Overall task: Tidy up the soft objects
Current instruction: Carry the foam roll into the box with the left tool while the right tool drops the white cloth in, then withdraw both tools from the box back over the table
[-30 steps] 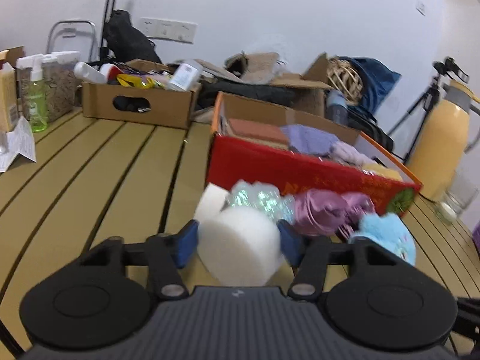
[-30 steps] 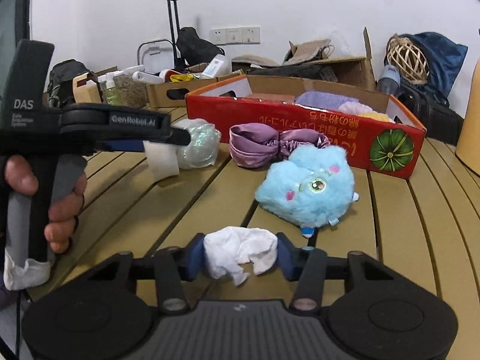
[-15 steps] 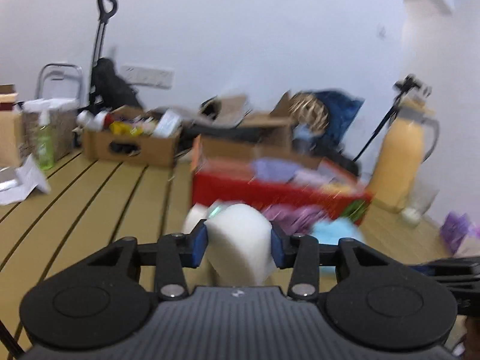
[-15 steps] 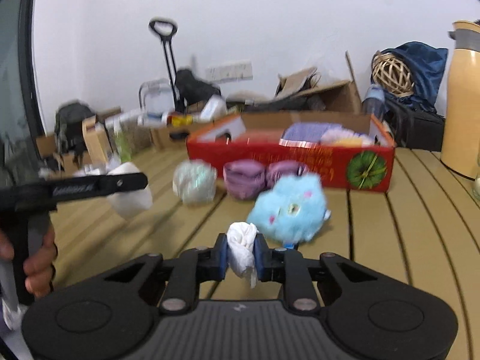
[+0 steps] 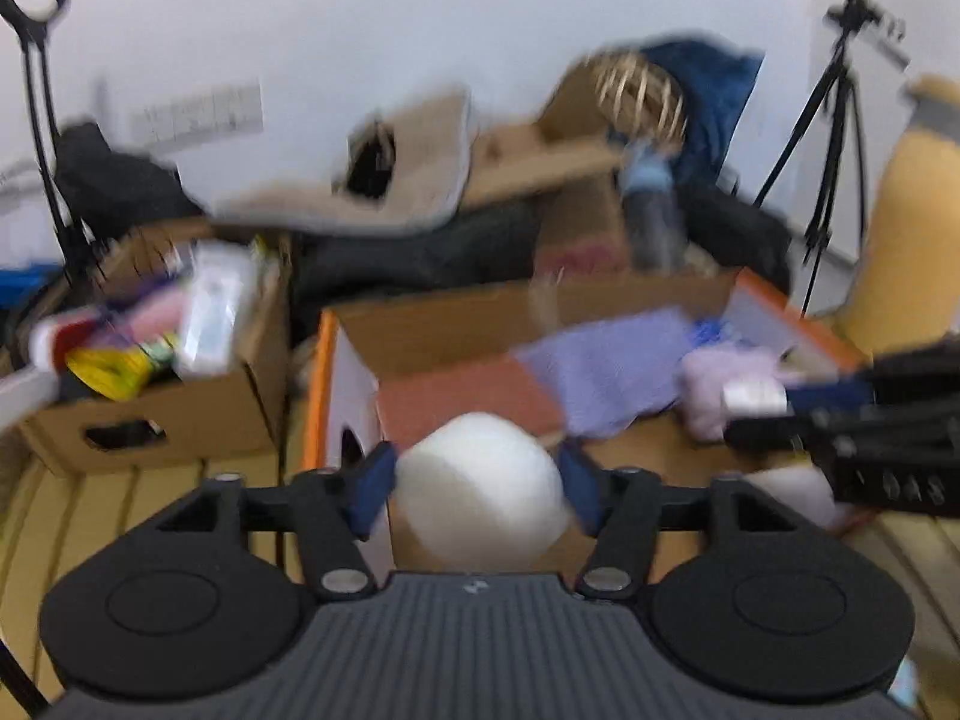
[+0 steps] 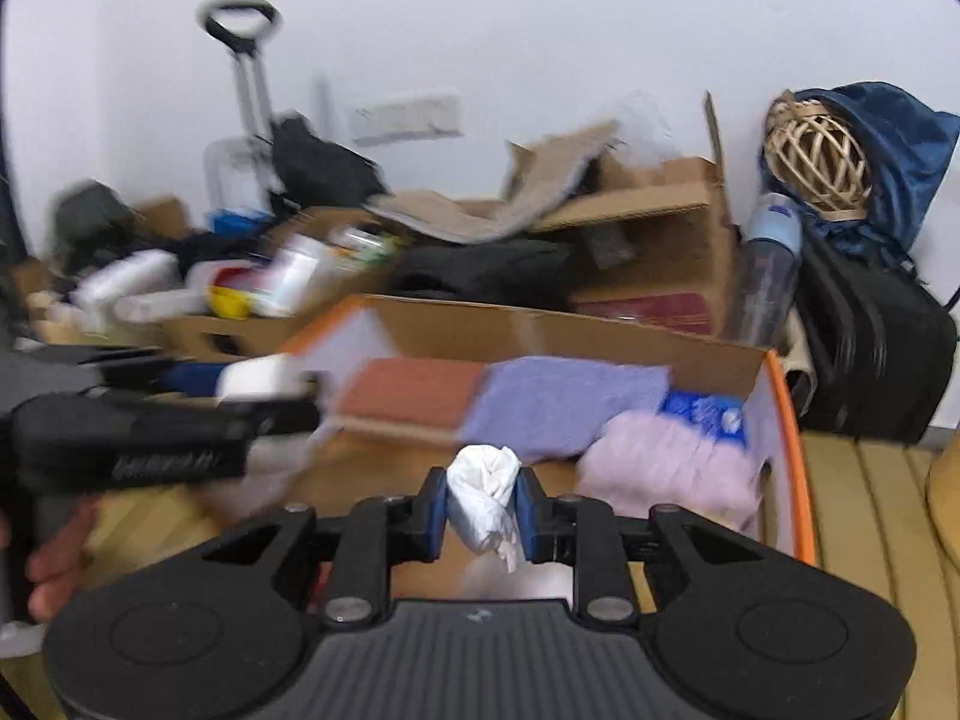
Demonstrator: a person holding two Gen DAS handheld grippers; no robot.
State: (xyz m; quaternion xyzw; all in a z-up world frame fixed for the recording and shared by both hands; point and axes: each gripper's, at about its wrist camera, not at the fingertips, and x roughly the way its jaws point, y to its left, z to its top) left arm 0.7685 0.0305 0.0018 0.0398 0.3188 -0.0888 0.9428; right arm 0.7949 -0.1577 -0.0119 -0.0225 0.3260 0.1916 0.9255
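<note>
My left gripper [image 5: 477,489] is shut on a round white sponge [image 5: 480,489] and holds it over the left end of the open orange-rimmed box [image 5: 327,372]. My right gripper [image 6: 483,507] is shut on a crumpled white cloth [image 6: 483,501] and holds it over the same box [image 6: 786,420]. Inside lie a brick-red pad [image 6: 414,390], a purple towel [image 6: 564,402] and a pale pink cloth [image 6: 666,462]. Each gripper shows in the other's view, the left one in the right wrist view [image 6: 264,381] and the right one in the left wrist view [image 5: 756,402].
A brown carton [image 5: 150,414] full of bottles stands left of the box. More cartons, a black bag and a water bottle [image 6: 771,264] crowd the back. A yellow flask [image 5: 912,228] stands at the right. Wooden slat table [image 6: 870,498] lies beneath.
Both grippers have risen from the table with their loads and moved forward over the open box. The plush toy and headband on the table have dropped out of view.
</note>
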